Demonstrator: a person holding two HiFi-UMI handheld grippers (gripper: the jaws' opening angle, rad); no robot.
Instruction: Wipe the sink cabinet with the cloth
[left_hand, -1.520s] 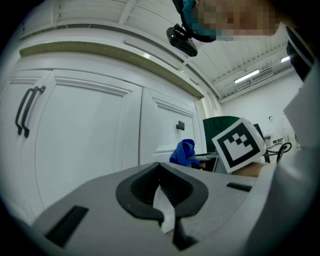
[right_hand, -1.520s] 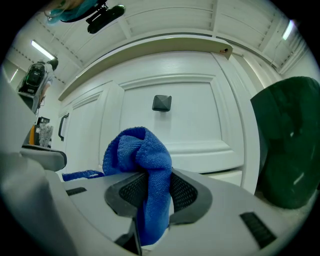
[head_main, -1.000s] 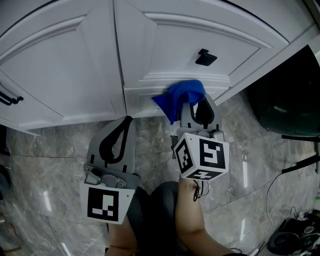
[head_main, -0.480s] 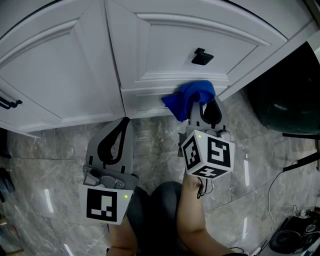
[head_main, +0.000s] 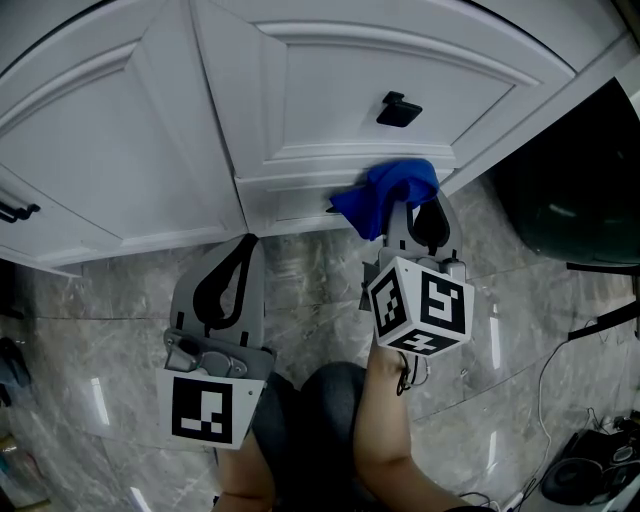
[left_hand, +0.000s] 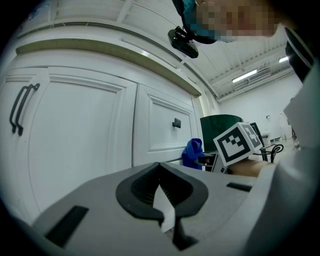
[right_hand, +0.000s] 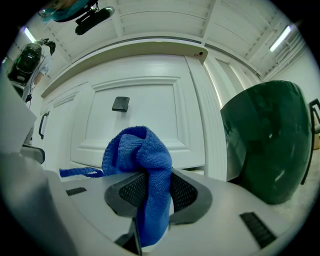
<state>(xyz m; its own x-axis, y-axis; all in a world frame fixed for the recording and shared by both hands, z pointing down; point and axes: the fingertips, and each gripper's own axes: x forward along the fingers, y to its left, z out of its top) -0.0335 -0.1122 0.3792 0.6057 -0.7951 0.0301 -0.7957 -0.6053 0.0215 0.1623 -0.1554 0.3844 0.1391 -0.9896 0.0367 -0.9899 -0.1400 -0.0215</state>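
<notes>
Two grippers sit low in the frame: the left gripper (head_main: 248, 240) has its jaws closed on nothing, and the right gripper (head_main: 408, 204) pinches the blue cloth (head_main: 385, 193) at the white cabinet door's (head_main: 330, 90) bottom edge, mid-frame, where a hard rub might pull the cloth loose.

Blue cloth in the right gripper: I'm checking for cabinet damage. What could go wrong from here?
1. The cloth is bunched in the right gripper, so hard jaw tips may scrape the cabinet door.
2. Its loose tail trails left and could snag.
3. The dark green container stands close on the right; a wide sweep could bump it.
</notes>
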